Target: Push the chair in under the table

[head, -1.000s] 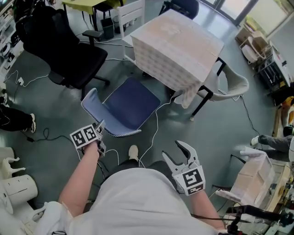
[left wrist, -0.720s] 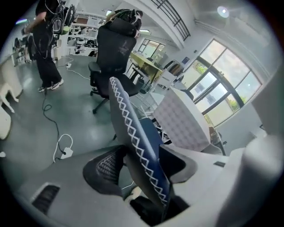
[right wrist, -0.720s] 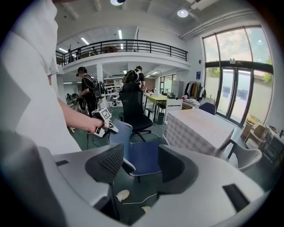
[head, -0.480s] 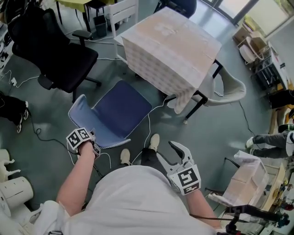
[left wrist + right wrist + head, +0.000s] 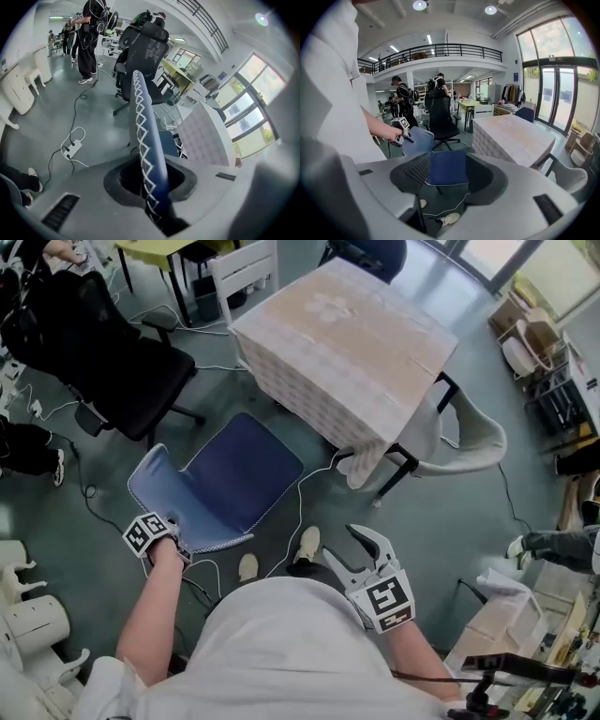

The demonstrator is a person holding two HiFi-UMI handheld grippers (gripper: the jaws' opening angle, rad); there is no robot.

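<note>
Checking the hold before the push: is the left gripper point(image 5: 172, 542) set? (Operator)

Yes. Its fingers have just been closing and now pinch narrow on the stitched top edge of the chair point(image 5: 239, 470) back, which runs between them in the left gripper view. Keep that pinch firm and square to the edge so the back cannot twist out. (Instructor)

And the right gripper point(image 5: 349, 549)? (Operator)

Its fingers stand wide with nothing between them. It hangs near the person's waist, well apart from the chair. In my judgement it belongs on the other side of the back, so that the push is even. (Instructor)

Where is the chair? (Operator)

It stands on the floor point(image 5: 450, 521) just clear of the bench point(image 5: 347, 334), seat front toward the bench but skewed to it. Turn it square to the bench first, then push low and steady until the seat passes under the cloth hem. (Instructor)

Hazards? (Operator)

A white cable point(image 5: 298, 507) lies on the floor beside the seat and runs toward the bench; it may snag the chair legs. The person's shoes point(image 5: 305, 542) are near it too. A black office chair point(image 5: 122, 352) stands to the left and a pale chair point(image 5: 478, 432) beyond the bench corner. Neither appears to block the path. (Instructor)
</note>
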